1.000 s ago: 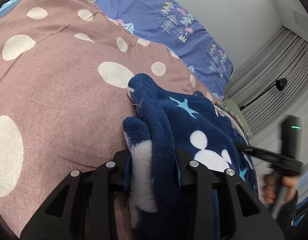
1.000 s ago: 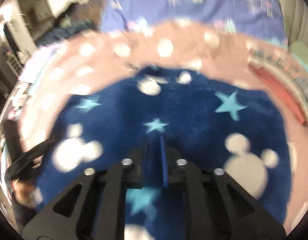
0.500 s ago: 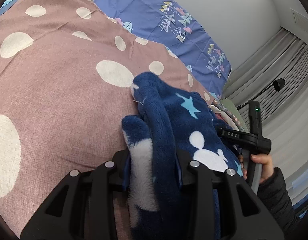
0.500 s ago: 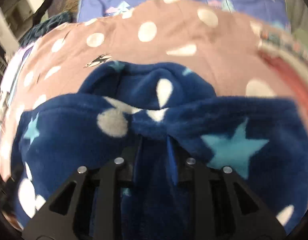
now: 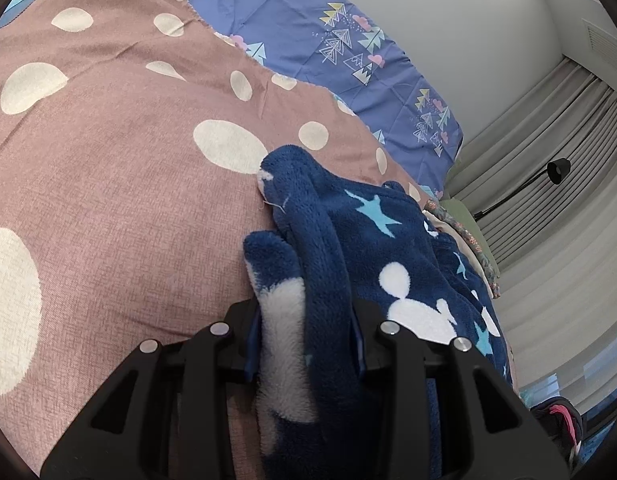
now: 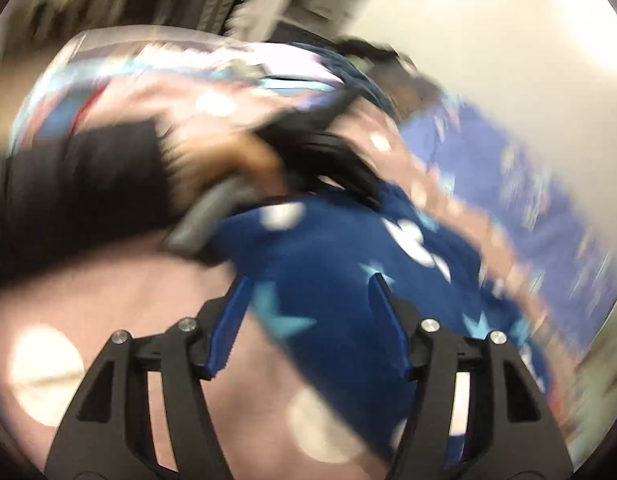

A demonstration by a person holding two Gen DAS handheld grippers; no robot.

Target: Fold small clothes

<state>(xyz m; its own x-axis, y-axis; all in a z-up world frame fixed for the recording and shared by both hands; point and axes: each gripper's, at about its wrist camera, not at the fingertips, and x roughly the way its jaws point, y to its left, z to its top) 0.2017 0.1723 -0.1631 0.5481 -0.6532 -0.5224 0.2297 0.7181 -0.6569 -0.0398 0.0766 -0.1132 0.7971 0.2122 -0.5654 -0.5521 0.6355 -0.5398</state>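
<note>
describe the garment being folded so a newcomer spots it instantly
On the pink polka-dot bedspread, beside the purple tree-print sheet, lies the fleece, bunched in the left claw. It is the only navy plush item, with light-blue stars and white mouse-head shapes.

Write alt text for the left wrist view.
The left gripper is clamped on a bunched edge of a navy fleece garment printed with stars and white mouse heads, lying on a pink bedspread with cream dots. Behind are a blue patterned sheet and grey curtains.
</note>
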